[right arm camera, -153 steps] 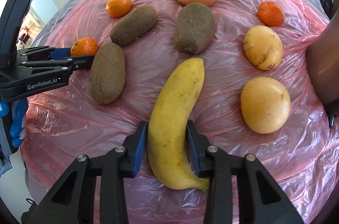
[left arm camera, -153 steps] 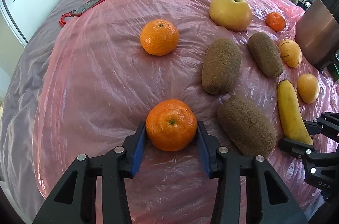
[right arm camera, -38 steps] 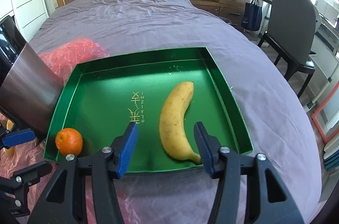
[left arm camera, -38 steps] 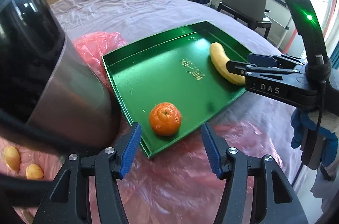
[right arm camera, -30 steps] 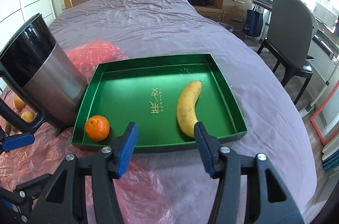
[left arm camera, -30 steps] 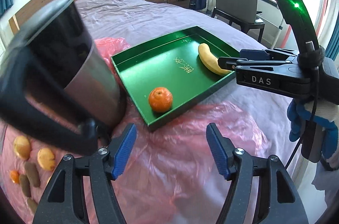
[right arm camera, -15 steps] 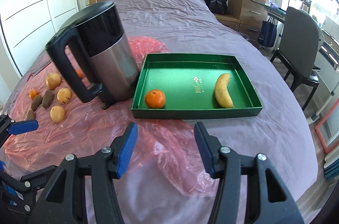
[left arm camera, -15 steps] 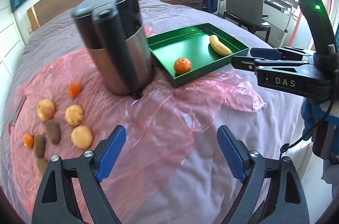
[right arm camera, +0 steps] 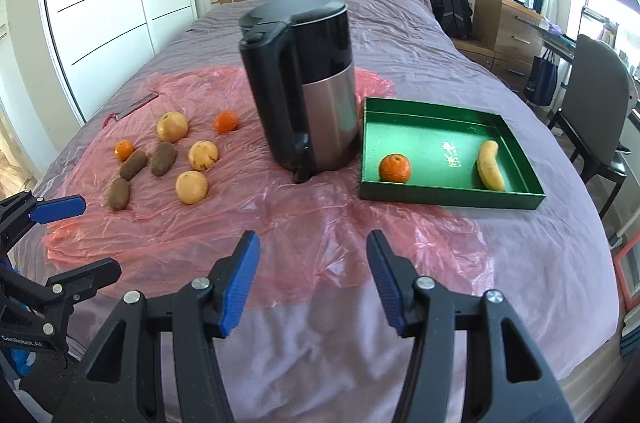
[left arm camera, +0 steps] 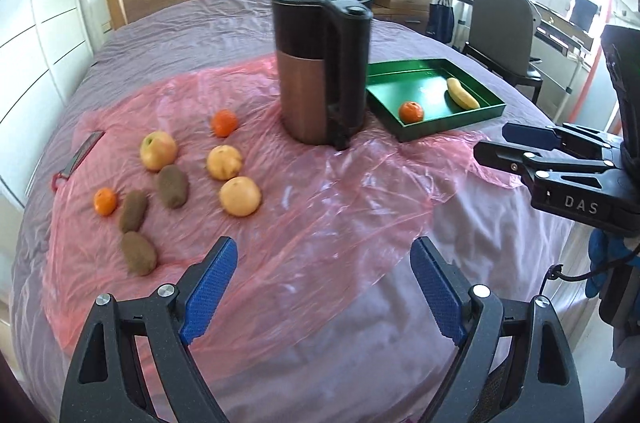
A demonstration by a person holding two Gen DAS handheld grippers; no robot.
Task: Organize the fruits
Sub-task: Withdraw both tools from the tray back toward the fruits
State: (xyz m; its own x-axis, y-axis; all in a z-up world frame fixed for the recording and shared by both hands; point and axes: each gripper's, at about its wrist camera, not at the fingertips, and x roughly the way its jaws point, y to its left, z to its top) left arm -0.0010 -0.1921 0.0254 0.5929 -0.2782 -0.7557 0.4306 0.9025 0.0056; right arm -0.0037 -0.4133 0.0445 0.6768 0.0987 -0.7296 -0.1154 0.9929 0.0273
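A green tray [right arm camera: 452, 199] on the bed holds a mandarin [right arm camera: 395, 167] and a banana [right arm camera: 490, 165]. Left of the kettle, loose fruit lies on pink plastic: an apple [left arm camera: 158, 150], two mandarins [left arm camera: 224, 123] [left arm camera: 105, 201], three kiwis [left arm camera: 173, 186] and two yellow fruits [left arm camera: 240, 195]. My left gripper [left arm camera: 323, 251] hangs open and empty above the plastic's near edge, well short of the fruit. My right gripper [right arm camera: 312, 243] is open and empty too, in front of the kettle and apart from the tray.
A tall black and steel kettle [right arm camera: 304, 87] stands between the loose fruit and the tray. A red-handled tool [left arm camera: 78, 157] lies at the sheet's far left. An office chair [right arm camera: 596, 83] and a dresser stand beyond the bed on the right.
Both grippers have drawn back from the tray and swung left, so the kettle and the loose fruit have come into view. The left jaws stand wider than a second ago.
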